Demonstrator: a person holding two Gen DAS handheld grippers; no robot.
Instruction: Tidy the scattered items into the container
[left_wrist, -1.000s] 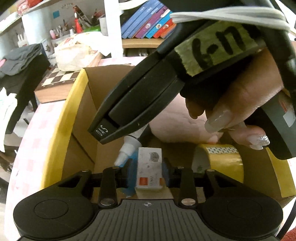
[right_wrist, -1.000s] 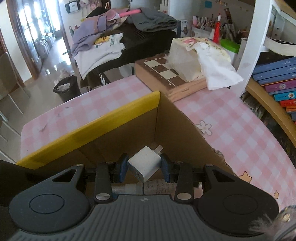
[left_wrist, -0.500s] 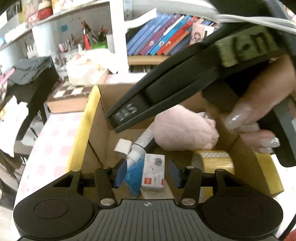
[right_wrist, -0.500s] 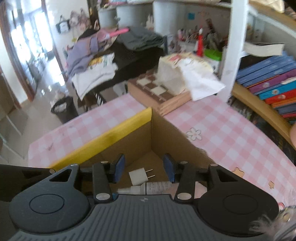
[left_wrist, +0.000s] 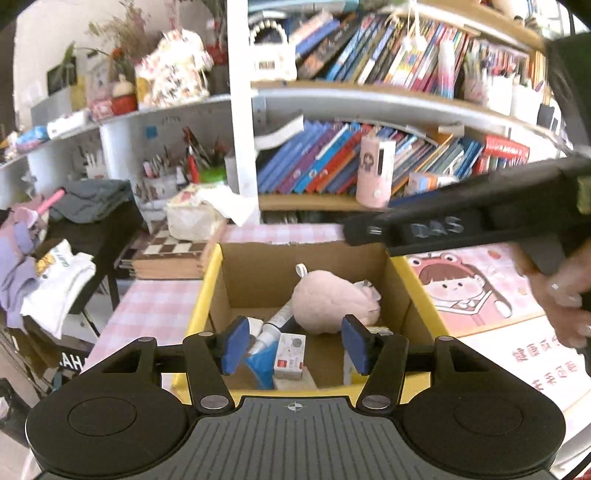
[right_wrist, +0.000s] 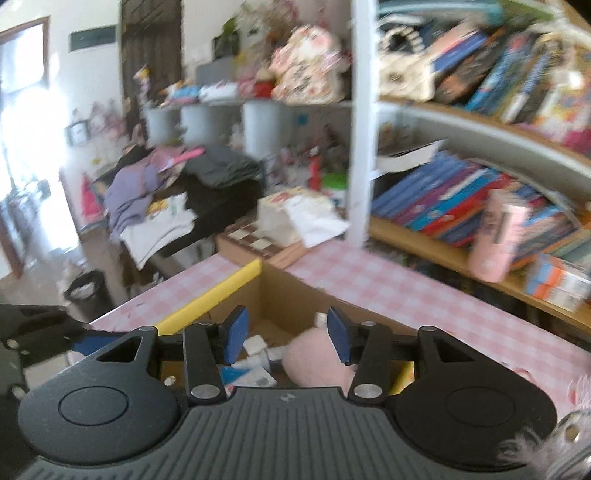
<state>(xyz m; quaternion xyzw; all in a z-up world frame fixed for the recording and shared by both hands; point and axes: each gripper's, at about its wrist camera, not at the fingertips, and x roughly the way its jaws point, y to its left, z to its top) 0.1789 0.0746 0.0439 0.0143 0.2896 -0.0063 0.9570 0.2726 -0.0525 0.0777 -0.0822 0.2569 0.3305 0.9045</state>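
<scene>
Daylight fills both views, bright and fairly even. In the right wrist view a window (right_wrist: 22, 155) at the far left is blown out to white glare, washing over the floor beneath it. That whole view is smeared with motion blur; the books (right_wrist: 476, 210) and shelf clutter have soft edges. The left wrist view is sharper in the middle, though the bookshelf (left_wrist: 369, 99) bows strongly under fisheye distortion and the corners go black. The cardboard box (left_wrist: 212, 288) holds soft shadow inside.

A wooden chessboard (left_wrist: 168, 253) lies on the pink checked tablecloth (left_wrist: 155, 308), below crowded bookshelves (left_wrist: 369, 166).
</scene>
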